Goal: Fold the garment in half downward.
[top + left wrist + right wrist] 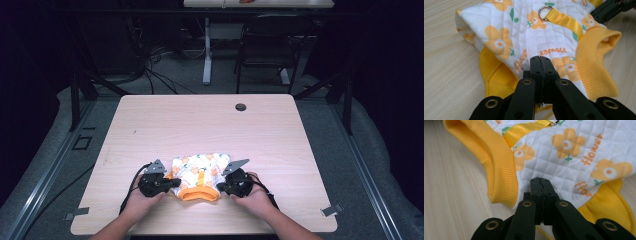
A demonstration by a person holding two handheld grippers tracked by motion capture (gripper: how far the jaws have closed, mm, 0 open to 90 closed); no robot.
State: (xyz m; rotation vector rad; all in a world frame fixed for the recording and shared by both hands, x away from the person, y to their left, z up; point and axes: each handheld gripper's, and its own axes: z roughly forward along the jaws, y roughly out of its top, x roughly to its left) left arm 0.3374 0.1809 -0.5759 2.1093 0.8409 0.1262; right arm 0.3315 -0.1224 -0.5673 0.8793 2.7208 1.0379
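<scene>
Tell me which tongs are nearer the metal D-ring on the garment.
Neither clearly. The left tongs are at the garment's left edge, the right tongs at its right edge, with the D-ring roughly midway between them.

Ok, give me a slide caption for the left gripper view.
Left gripper, jaws shut, over a quilted flower-print pet garment with yellow ribbed trim on a wooden table.

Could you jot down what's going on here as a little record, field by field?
Item: small quilted garment, white with orange flowers and yellow ribbed trim
Detail: yellow strap with metal ring
Surface: light wooden table
Left gripper: jaws shut, over the garment's edge; whether cloth is pinched cannot be told
Right gripper: jaws shut, at the opposite edge, likewise
Held by: a person's two hands
</scene>
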